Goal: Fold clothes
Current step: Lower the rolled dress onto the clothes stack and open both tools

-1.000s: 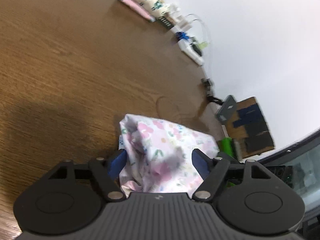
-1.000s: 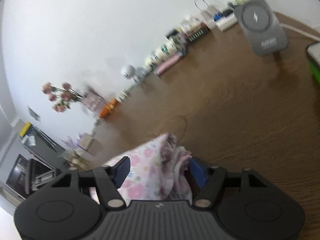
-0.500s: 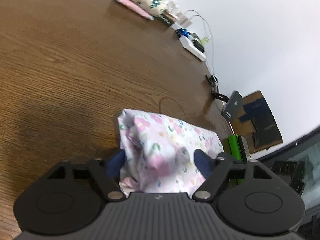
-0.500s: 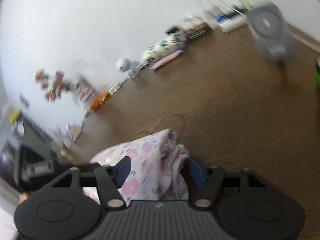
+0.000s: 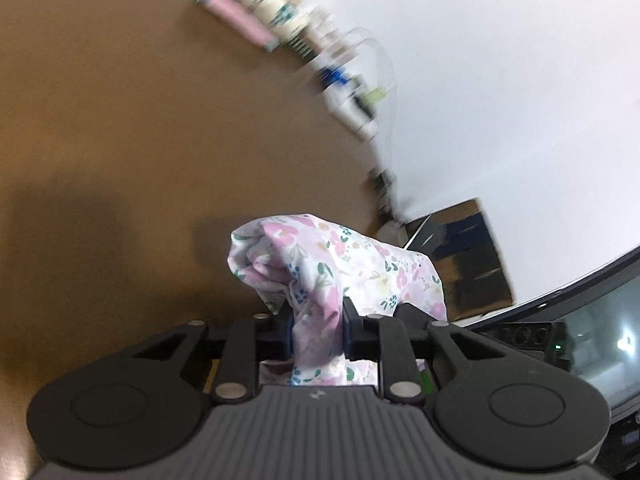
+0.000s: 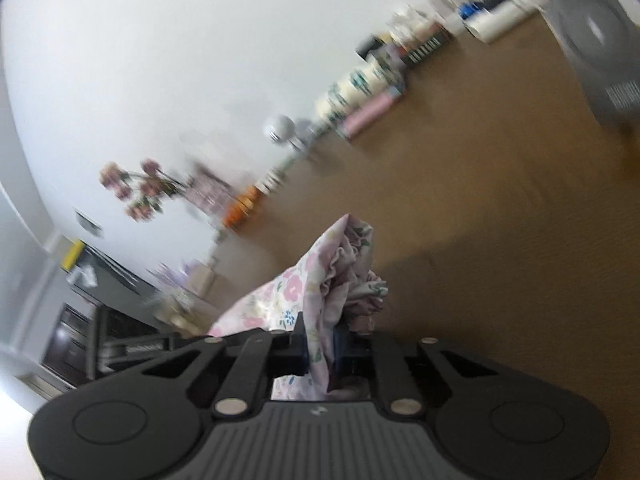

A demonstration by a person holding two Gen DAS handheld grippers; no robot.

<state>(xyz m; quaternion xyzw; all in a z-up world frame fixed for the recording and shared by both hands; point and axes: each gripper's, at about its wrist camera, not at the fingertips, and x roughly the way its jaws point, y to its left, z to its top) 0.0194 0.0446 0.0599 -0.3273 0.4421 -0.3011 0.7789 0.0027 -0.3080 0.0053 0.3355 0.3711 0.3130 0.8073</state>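
A white garment with pink flowers (image 5: 332, 264) is bunched up above the brown wooden table (image 5: 120, 140). My left gripper (image 5: 317, 330) has its jaws closing, and its pads press a thick fold of this cloth between them. In the right wrist view the same floral garment (image 6: 336, 276) rises in a crumpled peak. There my right gripper (image 6: 320, 346) is closing too, with a thinner fold pinched tight between its pads. Both views are blurred by motion. The rest of the garment hangs out of sight below the grippers.
Along the far wall stand boxes, a pink pouch (image 5: 244, 28) and a white power strip with cables (image 5: 348, 112). A grey charger (image 6: 600, 44) lies at the right. A cardboard box (image 5: 460, 256) and a dark screen edge (image 5: 580, 320) sit off the table's right side. Pink flowers (image 6: 136, 188) stand far left.
Both grippers went from wide open around the cloth to closed on it. Both have risen with the garment, which now stands bunched higher off the table.
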